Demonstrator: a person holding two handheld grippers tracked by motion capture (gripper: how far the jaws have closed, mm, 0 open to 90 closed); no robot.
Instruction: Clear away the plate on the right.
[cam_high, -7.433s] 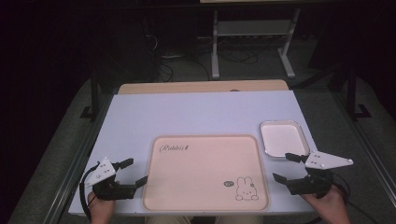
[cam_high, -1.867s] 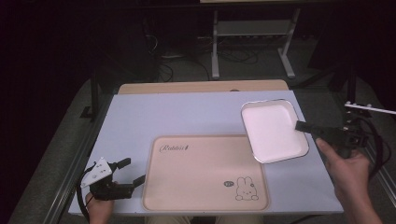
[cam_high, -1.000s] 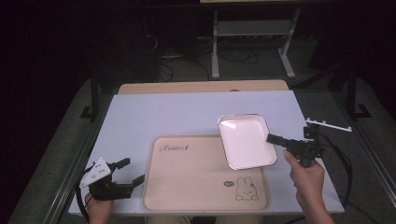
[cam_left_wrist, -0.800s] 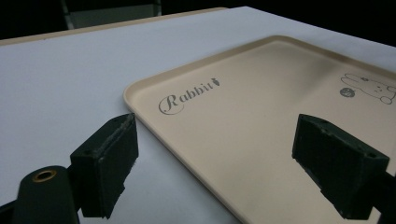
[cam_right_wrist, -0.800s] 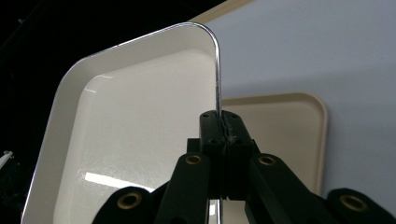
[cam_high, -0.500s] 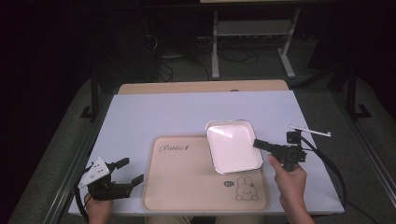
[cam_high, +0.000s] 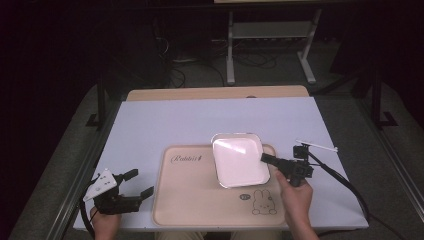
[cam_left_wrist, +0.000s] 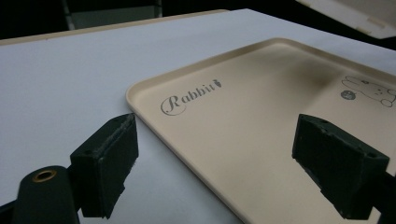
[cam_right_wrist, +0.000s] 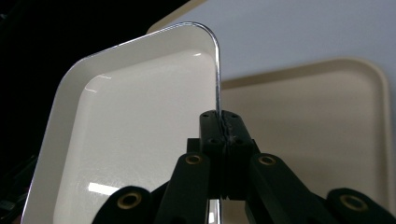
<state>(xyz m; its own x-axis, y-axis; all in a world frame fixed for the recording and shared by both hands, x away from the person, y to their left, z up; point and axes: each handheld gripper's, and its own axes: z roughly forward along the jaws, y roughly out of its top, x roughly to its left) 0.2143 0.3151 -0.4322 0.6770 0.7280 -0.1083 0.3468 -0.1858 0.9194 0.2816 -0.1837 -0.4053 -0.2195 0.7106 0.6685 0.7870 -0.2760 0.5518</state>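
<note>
A small white dish (cam_high: 239, 160) is being held by its rim in the right gripper (cam_high: 267, 159), whose 2 jaws are clamped tight on the edge, above the upper right part of a beige tray (cam_high: 200, 200) printed with a rabbit. The tray is lying on a white table (cam_high: 165, 120). The left gripper (cam_high: 139, 186) is being rested near the tray's left edge, jaws spread and holding nothing. The dish is probably being set down on the tray; it is best lowered level and released only once its base is fully supported, clear of the tray's raised rim.
</note>
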